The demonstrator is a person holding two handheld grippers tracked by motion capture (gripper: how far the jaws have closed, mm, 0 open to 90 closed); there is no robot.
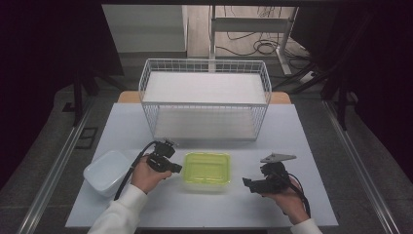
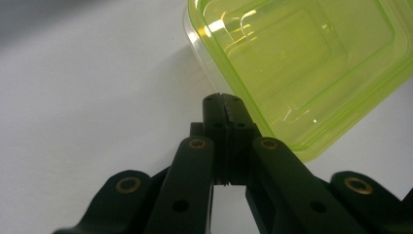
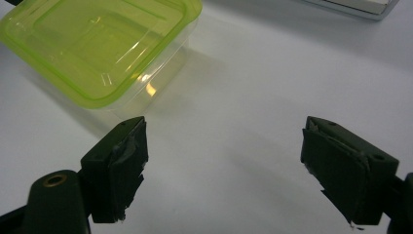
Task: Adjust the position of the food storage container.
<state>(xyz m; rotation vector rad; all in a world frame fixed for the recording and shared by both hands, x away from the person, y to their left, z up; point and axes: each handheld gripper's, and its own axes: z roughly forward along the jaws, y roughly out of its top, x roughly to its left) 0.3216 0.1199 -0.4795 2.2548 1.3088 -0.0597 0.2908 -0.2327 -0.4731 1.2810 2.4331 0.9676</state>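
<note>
Yellow-green, see-through lidded plastic box (image 1: 207, 169) sits mid-tabletop (image 1: 292, 136), between the grippers: left gripper (image 1: 176, 168), jaws together, at its nine o'clock edge; right gripper (image 1: 248, 184), jaws apart, at four o'clock.

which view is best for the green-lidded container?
The high view: the whole green-lidded container sits on the table between both tongs. The left gripper view crops it beside the shut left tongs. The right gripper view catches one corner beyond the open right tongs.

Grey floor (image 1: 44, 146), cables (image 1: 253, 46) beyond the white table (image 1: 122, 117).
</note>
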